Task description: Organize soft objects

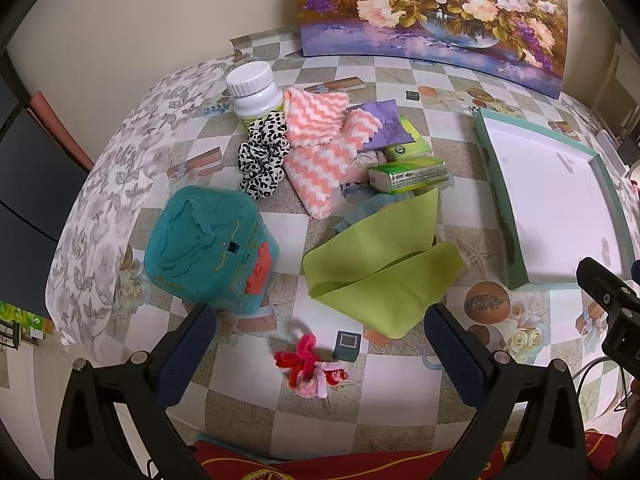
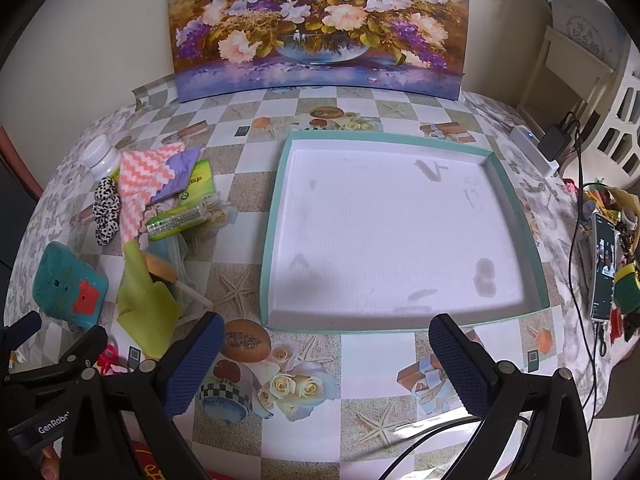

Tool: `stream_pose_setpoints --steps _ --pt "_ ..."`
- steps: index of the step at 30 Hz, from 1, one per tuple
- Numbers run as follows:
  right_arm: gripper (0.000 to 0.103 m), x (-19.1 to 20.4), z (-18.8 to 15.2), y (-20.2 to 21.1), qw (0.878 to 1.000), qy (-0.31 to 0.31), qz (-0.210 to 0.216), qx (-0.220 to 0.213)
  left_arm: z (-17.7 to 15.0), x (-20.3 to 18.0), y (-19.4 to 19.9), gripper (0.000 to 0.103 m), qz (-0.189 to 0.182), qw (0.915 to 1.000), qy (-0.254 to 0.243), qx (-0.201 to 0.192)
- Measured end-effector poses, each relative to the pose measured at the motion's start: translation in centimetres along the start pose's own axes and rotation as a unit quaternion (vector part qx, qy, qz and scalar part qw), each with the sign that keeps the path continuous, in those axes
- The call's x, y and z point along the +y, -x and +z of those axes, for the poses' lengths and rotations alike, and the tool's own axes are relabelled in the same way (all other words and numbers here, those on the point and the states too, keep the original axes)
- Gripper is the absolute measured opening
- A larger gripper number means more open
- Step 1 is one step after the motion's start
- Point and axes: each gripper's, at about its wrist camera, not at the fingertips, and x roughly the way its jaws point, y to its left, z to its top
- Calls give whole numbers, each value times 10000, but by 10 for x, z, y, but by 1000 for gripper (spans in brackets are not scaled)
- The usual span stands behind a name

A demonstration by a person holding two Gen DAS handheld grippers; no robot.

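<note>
Black hand-held gripper (image 2: pixel 324 364), navy textured pads (image 2: pixel 192 364)

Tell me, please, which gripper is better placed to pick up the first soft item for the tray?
Probably the left gripper: it is open with the pipe-cleaner flower between its fingers, while the right gripper faces the tray.

Leopard scrunchie (image 1: pixel 262 155) beside pink-white zigzag cloth (image 1: pixel 320 148), green cloth (image 1: pixel 380 268) nearer

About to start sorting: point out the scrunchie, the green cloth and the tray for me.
scrunchie (image 1: pixel 262 156), left wrist view, on its spotted ruffle.
green cloth (image 1: pixel 380 276), left wrist view, on the folded middle.
tray (image 2: pixel 276 216), right wrist view, on its left teal wall.
</note>
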Motion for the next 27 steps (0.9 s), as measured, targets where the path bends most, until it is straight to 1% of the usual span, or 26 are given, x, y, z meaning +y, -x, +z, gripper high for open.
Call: stream_pose_setpoints --steps 27 --pt "103 0 0 -1 10000 2 11 29 -2 4 -3 103 10 10000 18 31"
